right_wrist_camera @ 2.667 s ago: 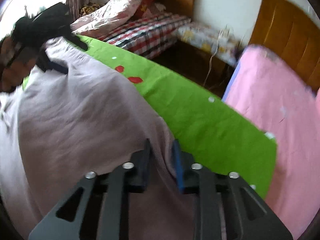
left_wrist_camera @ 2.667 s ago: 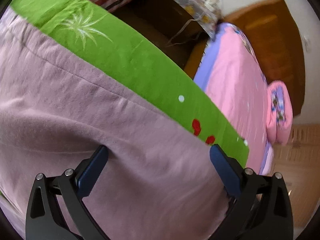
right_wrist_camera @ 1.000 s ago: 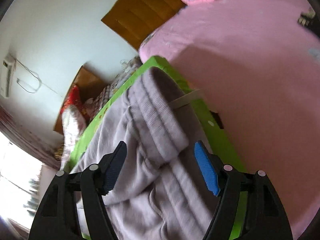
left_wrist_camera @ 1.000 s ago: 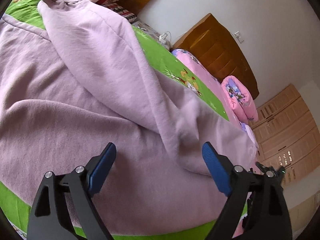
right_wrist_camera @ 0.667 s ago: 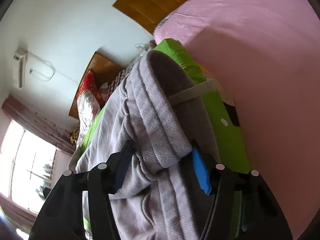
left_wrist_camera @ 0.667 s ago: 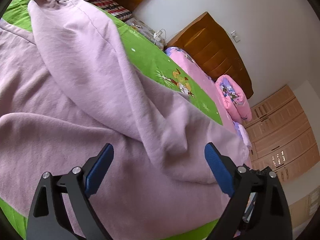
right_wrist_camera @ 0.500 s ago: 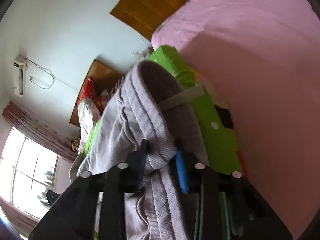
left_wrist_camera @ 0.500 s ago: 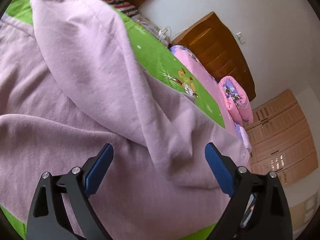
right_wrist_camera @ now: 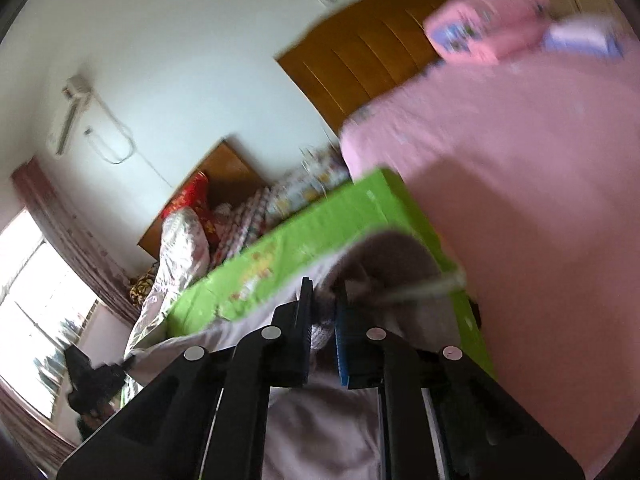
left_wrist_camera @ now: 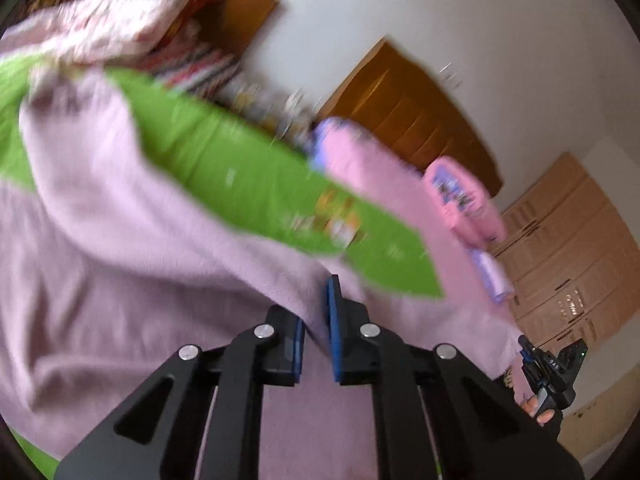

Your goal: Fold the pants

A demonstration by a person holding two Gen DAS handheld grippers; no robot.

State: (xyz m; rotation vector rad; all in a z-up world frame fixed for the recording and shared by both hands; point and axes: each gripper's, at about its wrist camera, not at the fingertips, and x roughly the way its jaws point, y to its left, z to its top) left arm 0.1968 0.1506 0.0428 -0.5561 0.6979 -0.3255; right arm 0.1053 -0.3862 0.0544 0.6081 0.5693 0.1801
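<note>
green sheet (left_wrist_camera: 224, 160), pink bed (right_wrist_camera: 520, 184), wooden headboard (left_wrist_camera: 416, 120), wardrobe (left_wrist_camera: 576, 248)

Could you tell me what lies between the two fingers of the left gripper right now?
A fold of the pale purple pants lies pinched between the fingers of the left gripper; the left wrist view shows it, blurred, above the green sheet.

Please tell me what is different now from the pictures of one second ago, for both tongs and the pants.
The left tongs, open a second ago, have shut on a fold of the pants. The right tongs, open then, closed on the waistband half a second ago and hold it now. The pants still lie on the green sheet.
</note>
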